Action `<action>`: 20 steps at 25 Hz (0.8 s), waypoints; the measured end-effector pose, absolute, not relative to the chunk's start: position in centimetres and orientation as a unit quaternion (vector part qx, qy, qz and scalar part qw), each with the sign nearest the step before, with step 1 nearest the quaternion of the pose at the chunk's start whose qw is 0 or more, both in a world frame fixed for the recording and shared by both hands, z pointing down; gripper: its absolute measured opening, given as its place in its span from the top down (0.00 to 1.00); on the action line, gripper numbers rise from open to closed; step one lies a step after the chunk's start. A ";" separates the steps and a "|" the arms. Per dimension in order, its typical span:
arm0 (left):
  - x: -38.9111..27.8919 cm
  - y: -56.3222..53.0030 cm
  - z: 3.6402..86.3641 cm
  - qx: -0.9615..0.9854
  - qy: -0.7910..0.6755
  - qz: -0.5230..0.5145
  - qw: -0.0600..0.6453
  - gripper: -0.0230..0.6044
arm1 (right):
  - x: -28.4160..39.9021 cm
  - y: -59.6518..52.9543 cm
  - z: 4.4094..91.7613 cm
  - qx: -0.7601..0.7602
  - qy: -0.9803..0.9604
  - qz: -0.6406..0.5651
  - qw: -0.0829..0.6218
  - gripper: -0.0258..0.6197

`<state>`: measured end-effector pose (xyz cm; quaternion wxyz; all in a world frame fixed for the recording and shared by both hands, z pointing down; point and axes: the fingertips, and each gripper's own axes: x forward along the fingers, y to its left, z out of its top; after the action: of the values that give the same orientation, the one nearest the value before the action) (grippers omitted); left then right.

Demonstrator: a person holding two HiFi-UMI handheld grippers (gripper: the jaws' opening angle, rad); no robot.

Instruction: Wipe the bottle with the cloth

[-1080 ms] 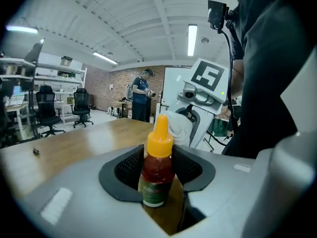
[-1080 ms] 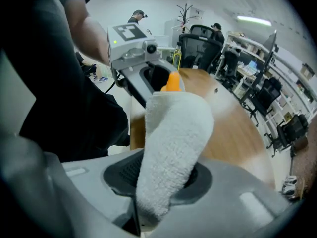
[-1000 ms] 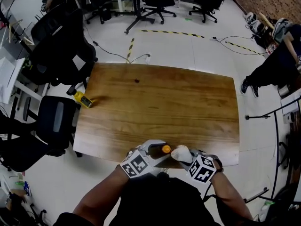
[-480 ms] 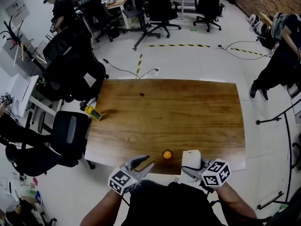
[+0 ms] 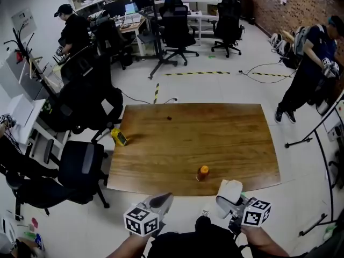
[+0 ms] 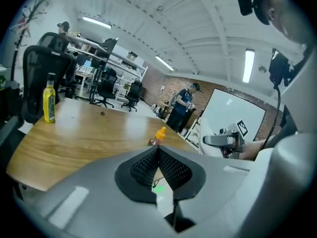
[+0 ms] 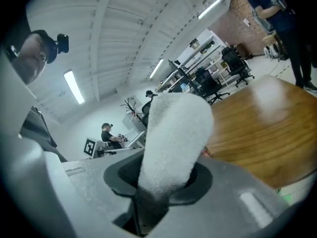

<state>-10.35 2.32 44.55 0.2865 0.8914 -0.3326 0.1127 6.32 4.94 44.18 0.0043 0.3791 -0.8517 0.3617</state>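
A small brown bottle (image 5: 202,172) with an orange cap stands upright near the front edge of the wooden table (image 5: 215,133). It also shows in the left gripper view, the bottle (image 6: 159,134) just beyond the jaws. My left gripper (image 5: 161,200) hangs off the table's front edge, left of the bottle, shut with nothing between its pads (image 6: 158,152). My right gripper (image 5: 226,202) is off the front edge to the bottle's right, shut on a white cloth (image 5: 230,190). In the right gripper view the cloth (image 7: 173,138) stands up out of the gripper (image 7: 163,182).
A yellow bottle (image 5: 118,137) stands at the table's left edge, with a small dark speck (image 5: 169,118) toward the back. Black office chairs (image 5: 80,165) crowd the left side. One person (image 5: 312,63) stands at the right, another (image 5: 72,28) at the back left.
Both grippers have drawn back off the table's front edge. The left jaws, around the bottle a second ago, let it go and have shut. The bottle now stands alone.
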 end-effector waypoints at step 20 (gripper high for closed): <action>-13.2 13.1 43.0 0.885 -0.322 0.055 0.331 0.94 | 3.4 20.4 41.9 0.419 -0.835 0.356 0.031 0.79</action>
<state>-13.20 13.05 43.05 0.3306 0.8854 -0.3219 0.0554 3.38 20.37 41.92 0.0307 0.4186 -0.8347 0.3565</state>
